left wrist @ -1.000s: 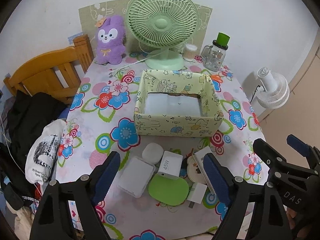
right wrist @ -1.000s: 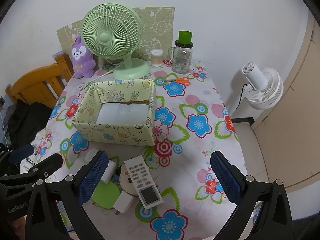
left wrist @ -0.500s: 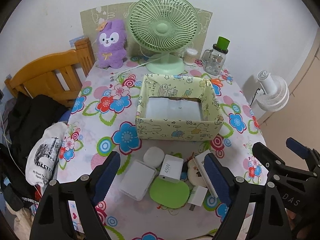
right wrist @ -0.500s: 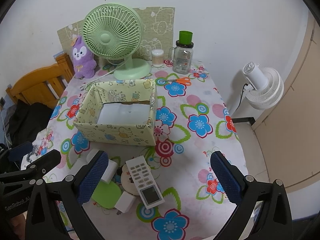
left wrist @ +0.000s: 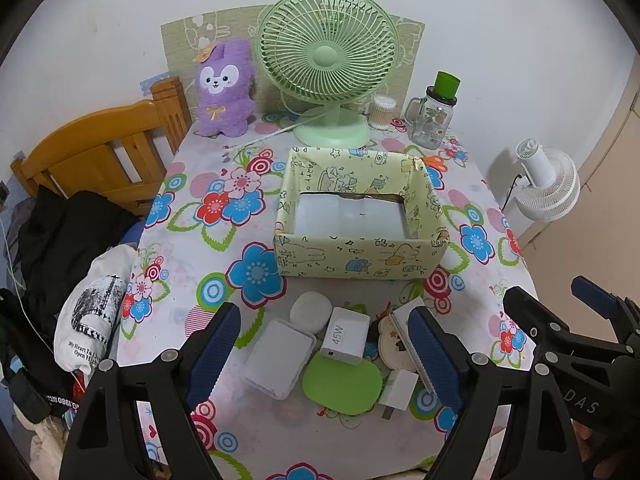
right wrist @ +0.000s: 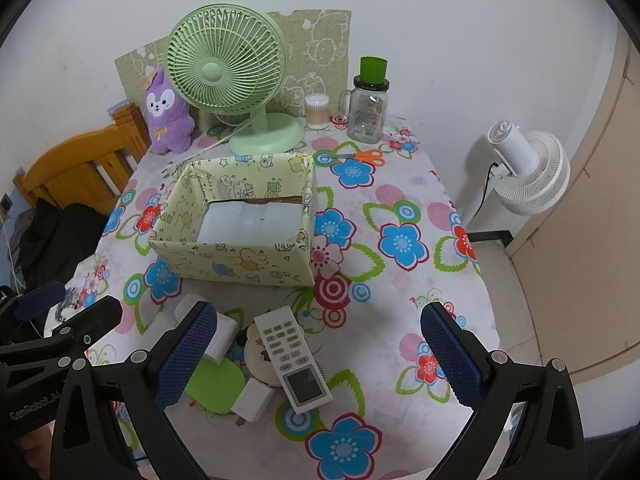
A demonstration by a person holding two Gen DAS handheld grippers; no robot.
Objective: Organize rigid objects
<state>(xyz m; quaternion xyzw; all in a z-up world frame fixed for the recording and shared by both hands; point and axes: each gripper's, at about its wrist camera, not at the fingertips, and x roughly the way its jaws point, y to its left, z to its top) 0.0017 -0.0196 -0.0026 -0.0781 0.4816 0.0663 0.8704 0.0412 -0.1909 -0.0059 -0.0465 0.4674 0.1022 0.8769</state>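
Before box (left wrist: 360, 256): remote (right wrist: 293, 360), charger (left wrist: 345, 336), maybe coaster (left wrist: 394, 344).

This is a room in a home. A table with a flowered cloth (right wrist: 404, 280) stands against a white wall, and on it are a green desk fan (left wrist: 328, 60), a purple plush rabbit (left wrist: 226, 88), a glass jar mug (right wrist: 368, 108) and orange scissors (right wrist: 366, 157). A wooden chair (left wrist: 96, 160) holds dark clothes, and a white floor fan (right wrist: 528, 172) stands beside the table.

Right tongs (right wrist: 320, 356) spread wide, remote (right wrist: 293, 359) between, box (right wrist: 240, 256) beyond
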